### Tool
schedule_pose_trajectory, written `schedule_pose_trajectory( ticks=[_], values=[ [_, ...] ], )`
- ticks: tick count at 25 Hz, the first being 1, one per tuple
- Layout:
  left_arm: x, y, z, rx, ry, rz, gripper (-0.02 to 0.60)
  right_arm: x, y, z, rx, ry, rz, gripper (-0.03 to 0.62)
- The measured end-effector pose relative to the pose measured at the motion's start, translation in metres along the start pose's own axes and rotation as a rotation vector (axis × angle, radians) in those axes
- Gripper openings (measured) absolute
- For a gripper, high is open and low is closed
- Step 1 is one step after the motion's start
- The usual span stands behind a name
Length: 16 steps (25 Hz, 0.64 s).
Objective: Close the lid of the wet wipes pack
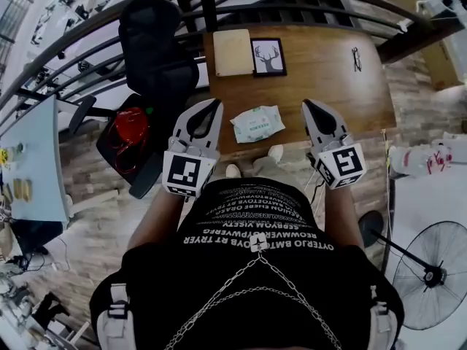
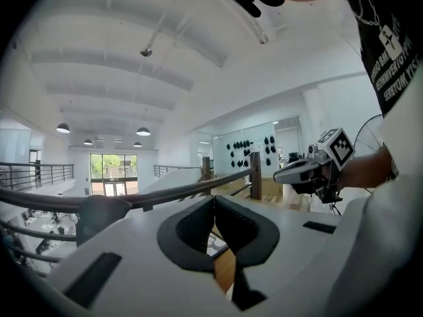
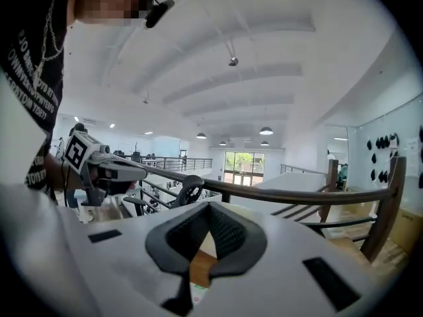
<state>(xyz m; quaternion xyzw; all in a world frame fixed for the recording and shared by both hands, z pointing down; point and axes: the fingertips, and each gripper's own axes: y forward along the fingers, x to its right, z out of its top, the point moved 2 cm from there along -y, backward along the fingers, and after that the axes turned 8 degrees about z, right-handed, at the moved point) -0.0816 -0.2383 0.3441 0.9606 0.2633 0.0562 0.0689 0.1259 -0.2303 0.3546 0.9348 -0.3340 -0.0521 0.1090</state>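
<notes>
While grippers (image 1: 214, 105) (image 1: 307, 105) face railing (image 3: 297, 195) — head view shows pack (image 1: 257, 123).

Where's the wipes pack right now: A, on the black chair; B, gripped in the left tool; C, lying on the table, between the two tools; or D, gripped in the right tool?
C: the pack lies flat on the table, while the left tool and right tool on either side are shut and empty.

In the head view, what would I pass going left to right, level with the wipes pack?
red object → left gripper → wet wipes pack → right gripper
</notes>
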Motion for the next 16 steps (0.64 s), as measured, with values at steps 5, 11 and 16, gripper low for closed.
schedule_pose_trajectory(
  ticks=[5, 11, 16],
  values=[
    [0.008, 0.002, -0.01, -0.015, -0.019, -0.01, 0.029, -0.003, -0.009, -0.007, -0.032, 0.005, 0.003, 0.014],
    [0.025, 0.014, -0.025, -0.063, -0.045, 0.029, 0.029, 0.009, -0.03, -0.019, -0.064, 0.013, 0.015, 0.014],
    [0.053, 0.032, -0.019, -0.052, -0.065, 0.043, 0.029, 0.029, -0.044, -0.028, -0.068, 0.02, 0.042, 0.014]
  ],
)
